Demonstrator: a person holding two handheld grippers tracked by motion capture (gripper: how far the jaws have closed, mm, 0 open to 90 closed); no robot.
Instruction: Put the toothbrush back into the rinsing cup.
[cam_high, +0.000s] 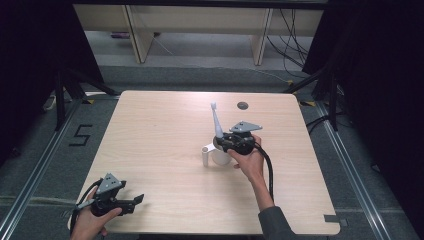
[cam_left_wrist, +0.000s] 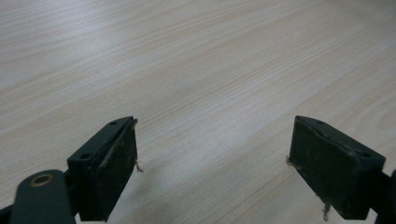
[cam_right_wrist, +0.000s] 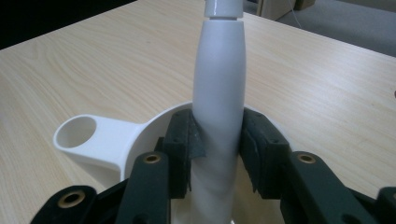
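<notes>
A single black numeral "5" (cam_high: 80, 135) is marked on the grey floor to the left of the pale wooden table (cam_high: 165, 150), seen from the high view; it is the one readable sign in the scene. The white electric toothbrush (cam_right_wrist: 219, 93), the white plastic cup with a ring handle (cam_right_wrist: 98, 135) and the black grippers carry no lettering, brand or label that can be made out.

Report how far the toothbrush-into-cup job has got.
Done: the right tongs are shut on the toothbrush, its lower end already inside the white cup. In hand: holding it upright there. Left: releasing it. The left tongs hang open over the table.
</notes>
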